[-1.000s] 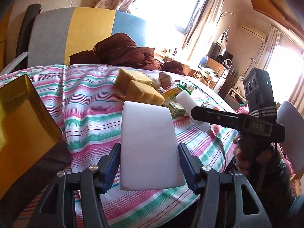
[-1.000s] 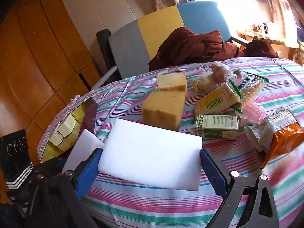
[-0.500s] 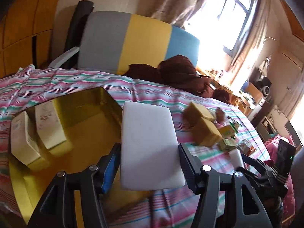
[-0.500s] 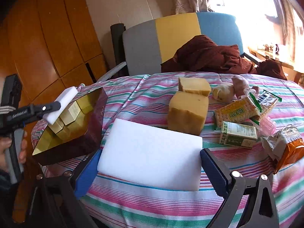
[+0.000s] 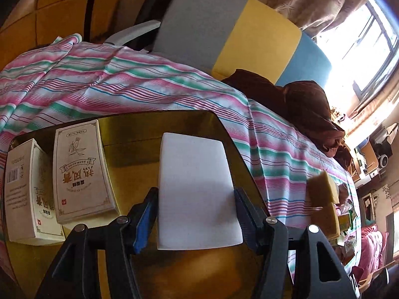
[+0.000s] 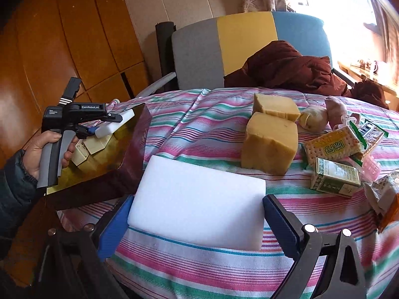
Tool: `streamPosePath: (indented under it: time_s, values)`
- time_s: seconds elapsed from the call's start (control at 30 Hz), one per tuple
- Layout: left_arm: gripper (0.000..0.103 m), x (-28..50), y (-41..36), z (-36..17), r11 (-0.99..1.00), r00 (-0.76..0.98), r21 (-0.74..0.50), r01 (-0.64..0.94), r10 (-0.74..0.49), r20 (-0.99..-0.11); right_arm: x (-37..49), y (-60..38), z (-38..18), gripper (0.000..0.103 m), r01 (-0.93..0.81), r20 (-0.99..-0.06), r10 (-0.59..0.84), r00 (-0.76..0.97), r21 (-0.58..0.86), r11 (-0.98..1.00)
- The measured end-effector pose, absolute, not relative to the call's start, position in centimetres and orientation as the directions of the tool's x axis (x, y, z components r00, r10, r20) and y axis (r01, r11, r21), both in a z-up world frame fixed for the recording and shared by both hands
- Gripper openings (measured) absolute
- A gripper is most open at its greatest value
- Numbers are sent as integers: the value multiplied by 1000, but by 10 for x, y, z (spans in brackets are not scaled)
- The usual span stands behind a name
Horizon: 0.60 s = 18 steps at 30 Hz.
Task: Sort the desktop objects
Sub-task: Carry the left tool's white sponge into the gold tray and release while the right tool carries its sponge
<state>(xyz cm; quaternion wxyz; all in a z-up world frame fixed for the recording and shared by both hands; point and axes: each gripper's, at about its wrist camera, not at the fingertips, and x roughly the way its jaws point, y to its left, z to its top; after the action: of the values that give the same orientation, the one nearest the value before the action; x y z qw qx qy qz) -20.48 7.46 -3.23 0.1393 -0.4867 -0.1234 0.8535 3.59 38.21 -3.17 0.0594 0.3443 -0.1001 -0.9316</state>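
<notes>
The left gripper (image 5: 197, 211) clamps a white sponge (image 5: 197, 189) between its fingers, above the open gold box (image 5: 174, 124); two cream cartons (image 5: 79, 172) lie in the box, left of the fingers. The right gripper (image 6: 197, 221) pinches a second white sponge (image 6: 199, 199) over the striped cloth (image 6: 199, 129). Yellow sponges (image 6: 269, 144) and snack packs (image 6: 334, 144) sit ahead, right of its fingers.

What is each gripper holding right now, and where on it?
Each holds a white sponge block by its side edges: left gripper over the gold box, right gripper above the table.
</notes>
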Motion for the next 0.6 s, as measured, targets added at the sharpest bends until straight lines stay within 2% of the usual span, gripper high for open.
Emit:
streamPosePath:
  time_s: [0.6]
  values:
    - [62, -219, 83, -46, -962, -502, -274, -22, 247, -829, 30, 395, -40, 101, 20, -626, -186, -757, 262, -965]
